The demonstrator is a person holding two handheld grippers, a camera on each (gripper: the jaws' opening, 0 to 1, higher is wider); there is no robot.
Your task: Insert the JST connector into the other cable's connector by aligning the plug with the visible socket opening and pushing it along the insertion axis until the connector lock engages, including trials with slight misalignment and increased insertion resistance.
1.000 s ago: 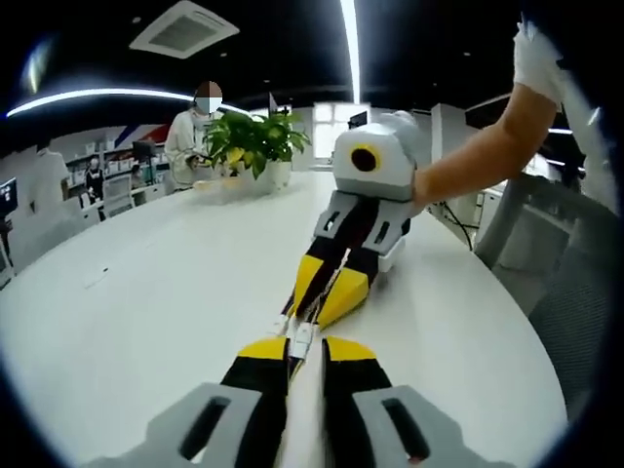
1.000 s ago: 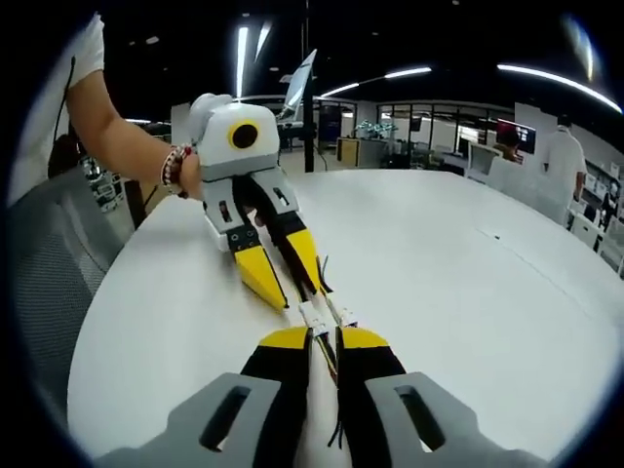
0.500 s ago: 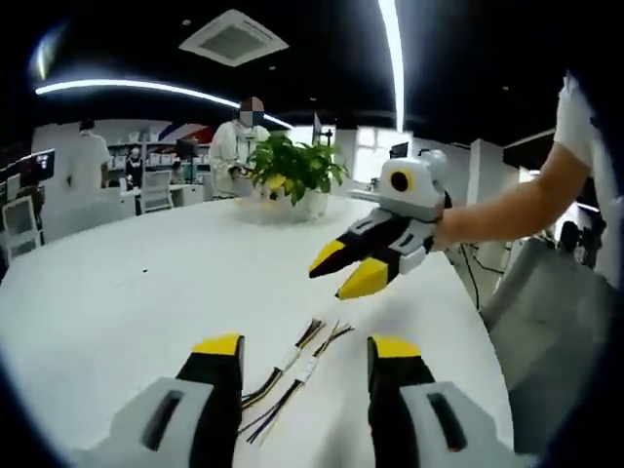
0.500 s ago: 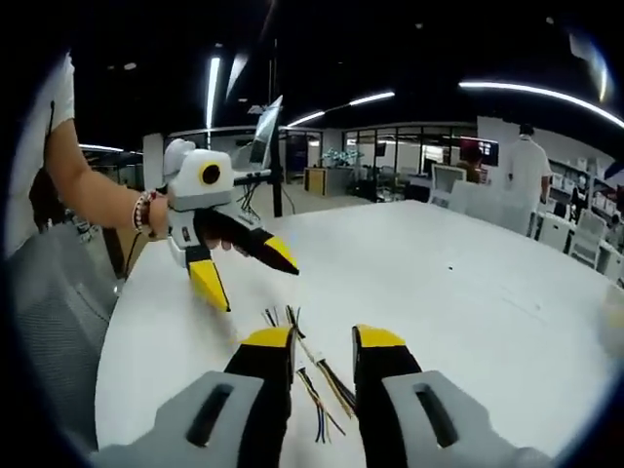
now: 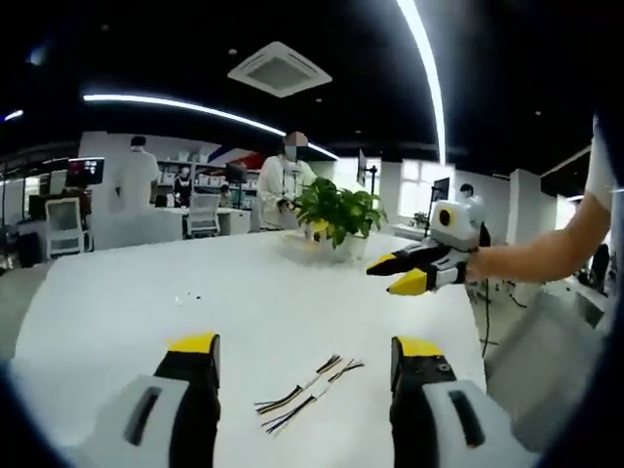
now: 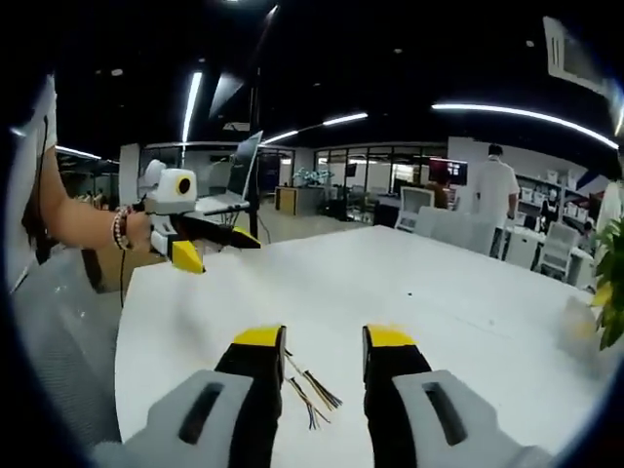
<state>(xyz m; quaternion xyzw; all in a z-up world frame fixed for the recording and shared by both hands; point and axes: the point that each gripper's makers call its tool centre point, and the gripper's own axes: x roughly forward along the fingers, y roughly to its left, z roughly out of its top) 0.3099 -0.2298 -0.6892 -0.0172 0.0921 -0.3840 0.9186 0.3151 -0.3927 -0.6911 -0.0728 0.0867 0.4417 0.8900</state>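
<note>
The joined cables [image 5: 307, 381] lie loose on the white table [image 5: 117, 312] between and just beyond the tips of the left gripper [image 5: 304, 353] and right gripper [image 6: 318, 341], both spread wide and holding nothing.

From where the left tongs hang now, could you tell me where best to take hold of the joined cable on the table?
Probably at the pale connector block midway along the cable, from above. It looks like the only solid part; the loose wires fanning from both ends would likely slip. The left tongs are open astride it.
</note>
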